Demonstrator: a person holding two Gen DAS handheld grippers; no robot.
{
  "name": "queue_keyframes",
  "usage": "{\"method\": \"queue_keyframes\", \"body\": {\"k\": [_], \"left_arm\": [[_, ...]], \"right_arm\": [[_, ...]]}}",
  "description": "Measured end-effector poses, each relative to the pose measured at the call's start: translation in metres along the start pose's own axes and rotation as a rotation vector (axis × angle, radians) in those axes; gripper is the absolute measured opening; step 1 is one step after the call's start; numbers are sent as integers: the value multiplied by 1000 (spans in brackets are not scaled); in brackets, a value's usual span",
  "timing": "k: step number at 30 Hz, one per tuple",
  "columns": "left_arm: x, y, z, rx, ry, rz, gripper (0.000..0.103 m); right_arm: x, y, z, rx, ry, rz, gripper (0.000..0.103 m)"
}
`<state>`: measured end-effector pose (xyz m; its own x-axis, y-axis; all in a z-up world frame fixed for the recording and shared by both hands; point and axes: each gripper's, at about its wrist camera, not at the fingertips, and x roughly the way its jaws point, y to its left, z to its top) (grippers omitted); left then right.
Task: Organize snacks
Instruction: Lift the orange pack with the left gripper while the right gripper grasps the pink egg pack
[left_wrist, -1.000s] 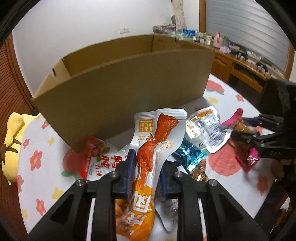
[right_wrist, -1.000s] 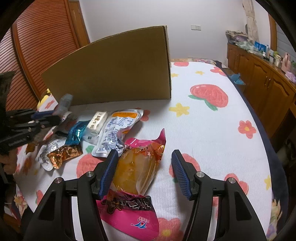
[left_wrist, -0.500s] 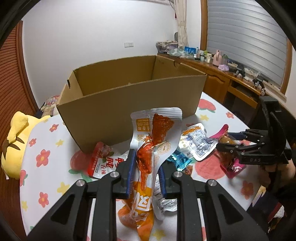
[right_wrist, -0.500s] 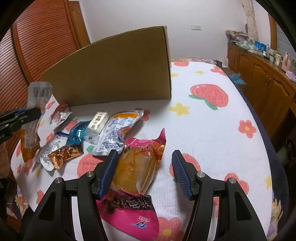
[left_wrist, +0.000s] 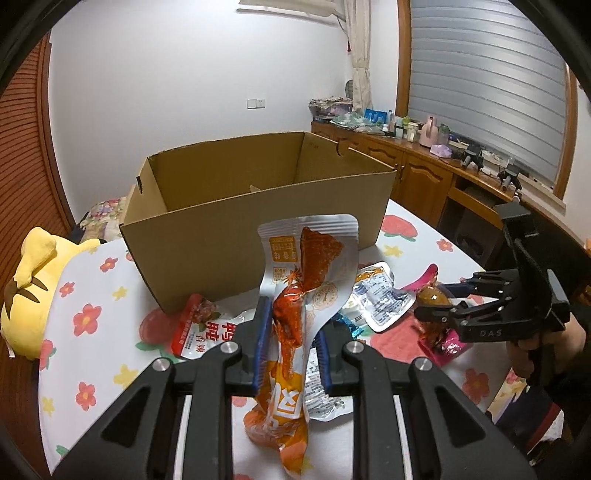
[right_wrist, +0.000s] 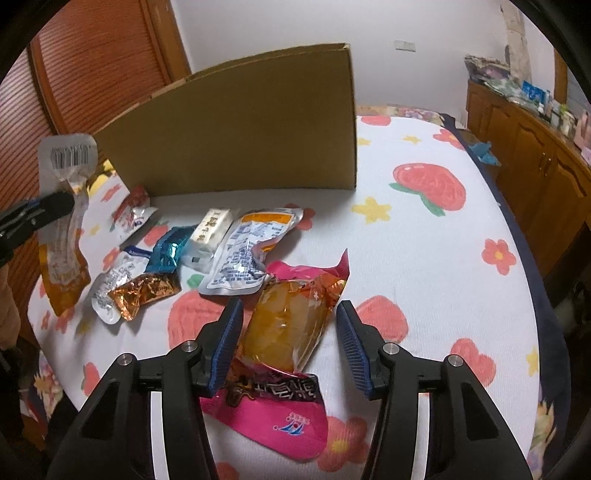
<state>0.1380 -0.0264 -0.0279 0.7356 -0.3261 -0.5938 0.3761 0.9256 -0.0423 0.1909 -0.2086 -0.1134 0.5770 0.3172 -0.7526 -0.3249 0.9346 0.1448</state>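
A: What does the left gripper (left_wrist: 290, 339) hold?

B: Its two blue pads are pressed on an orange and silver snack pouch (left_wrist: 295, 317). The pouch stands almost upright in the lower centre of the left wrist view, lifted above the surface (left_wrist: 110, 310), with its silver top in front of the cardboard box (left_wrist: 258, 221). In the right wrist view the same pouch (right_wrist: 64, 229) hangs at the left edge, barcode side to the camera.

A: And the right gripper (right_wrist: 290, 343)?

B: Its fingers stand wide apart, low over a pink packet with an amber window (right_wrist: 284, 332). The left pad is just beside the packet, maybe touching; the right pad is clear of it. The packet lies flat on the flowered cloth.

A: Where is the box?

B: In the upper middle of both views, open at the top. From the left wrist view I see into it only partly, and what I see is bare cardboard.

A: What else lies on the surface?

B: Between the box and the pink packet there is a group of snacks: a silver pouch with blue print and an orange top (right_wrist: 247, 254), a small cream bar (right_wrist: 210, 229), a teal foil piece (right_wrist: 168, 251), a copper foil piece (right_wrist: 147, 291) and a red and white packet (right_wrist: 133, 210) near the box corner. A yellow plush toy (left_wrist: 33, 273) sits at the left edge of the left wrist view.
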Motion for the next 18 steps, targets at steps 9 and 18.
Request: {"method": "queue_keyframes", "body": {"k": [9, 18], "left_arm": [[-12, 0, 5, -6, -27, -4, 20], [-18, 4, 13, -11, -51, 5, 20]], "right_arm": [[1, 2, 0, -20, 24, 18, 49], [-15, 3, -7, -31, -20, -30, 40]]}}
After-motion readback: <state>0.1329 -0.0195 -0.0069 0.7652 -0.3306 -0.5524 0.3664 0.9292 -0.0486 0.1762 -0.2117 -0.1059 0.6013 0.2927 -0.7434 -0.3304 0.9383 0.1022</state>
